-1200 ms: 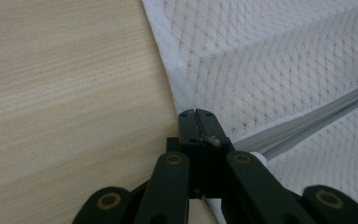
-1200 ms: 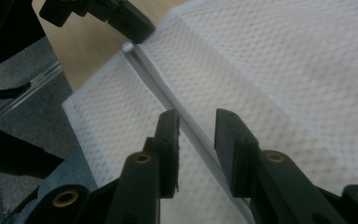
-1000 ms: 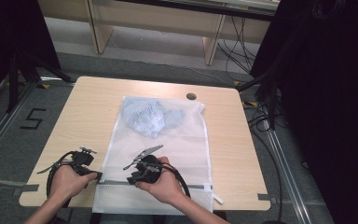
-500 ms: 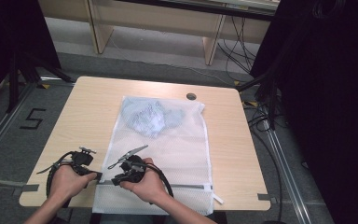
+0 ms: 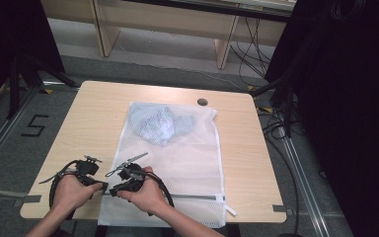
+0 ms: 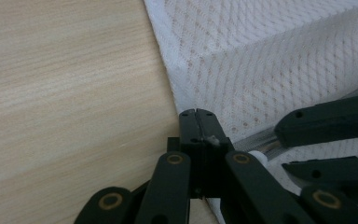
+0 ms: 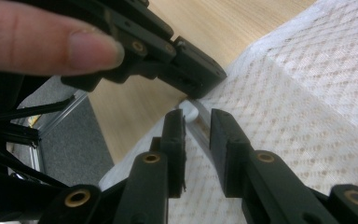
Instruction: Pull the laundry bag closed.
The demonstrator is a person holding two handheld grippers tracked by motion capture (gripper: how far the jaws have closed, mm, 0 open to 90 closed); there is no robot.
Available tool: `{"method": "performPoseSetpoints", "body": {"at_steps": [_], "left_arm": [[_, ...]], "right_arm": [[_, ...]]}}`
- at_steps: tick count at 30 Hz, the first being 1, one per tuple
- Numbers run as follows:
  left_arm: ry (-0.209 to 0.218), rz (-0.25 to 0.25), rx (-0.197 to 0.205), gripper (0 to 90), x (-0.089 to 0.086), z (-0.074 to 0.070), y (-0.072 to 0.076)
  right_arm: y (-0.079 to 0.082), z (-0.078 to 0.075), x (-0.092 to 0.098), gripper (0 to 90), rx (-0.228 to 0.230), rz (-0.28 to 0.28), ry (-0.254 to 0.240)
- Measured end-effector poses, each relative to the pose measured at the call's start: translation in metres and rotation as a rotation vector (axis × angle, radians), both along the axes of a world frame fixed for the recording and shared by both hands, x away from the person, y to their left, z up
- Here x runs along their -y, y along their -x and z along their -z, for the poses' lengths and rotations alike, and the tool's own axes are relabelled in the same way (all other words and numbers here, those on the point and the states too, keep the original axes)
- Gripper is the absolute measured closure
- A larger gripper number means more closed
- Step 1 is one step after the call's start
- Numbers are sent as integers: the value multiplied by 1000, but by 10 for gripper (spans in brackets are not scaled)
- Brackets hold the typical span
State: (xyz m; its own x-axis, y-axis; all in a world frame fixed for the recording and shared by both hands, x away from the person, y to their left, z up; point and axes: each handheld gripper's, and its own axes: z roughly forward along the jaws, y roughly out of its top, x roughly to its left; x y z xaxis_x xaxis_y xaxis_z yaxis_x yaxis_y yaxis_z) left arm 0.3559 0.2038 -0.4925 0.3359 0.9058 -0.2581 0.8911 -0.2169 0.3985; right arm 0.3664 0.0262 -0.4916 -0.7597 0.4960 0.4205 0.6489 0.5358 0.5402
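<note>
A white mesh laundry bag (image 5: 187, 163) lies flat on the wooden table (image 5: 98, 113), with a light blue garment (image 5: 158, 123) inside its far end. A grey zipper (image 5: 197, 197) runs along the bag's near edge. My left gripper (image 5: 103, 185) (image 6: 196, 114) is shut on the bag's near left corner (image 6: 186, 84), at the zipper's end. My right gripper (image 5: 115, 187) (image 7: 198, 126) sits right beside it. Its jaws have just been opening and stand apart astride the zipper's end (image 7: 196, 115), the pads not pressing on it. A fingertip (image 7: 51, 42) rests on the left gripper (image 7: 186, 70).
A round cable hole (image 5: 202, 102) sits near the table's far edge. Cables (image 5: 276, 123) trail on the floor at the right, and a "5" mark (image 5: 34, 126) is on the floor at the left. Bare table lies on both sides of the bag.
My right hand has slid left along the bag's near edge until its gripper is next to the left one. The left hand has stayed put.
</note>
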Motion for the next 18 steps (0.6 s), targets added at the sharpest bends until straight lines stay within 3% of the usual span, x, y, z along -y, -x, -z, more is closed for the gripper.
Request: {"method": "performPoseSetpoints", "body": {"at_steps": [11, 18], "left_arm": [[7, -6, -4, 898, 0, 0, 0], [11, -11, 4, 899, 0, 1, 0]], "right_arm": [[-6, 5, -11, 779, -51, -1, -10], [-6, 6, -13, 842, -45, -17, 15]]}}
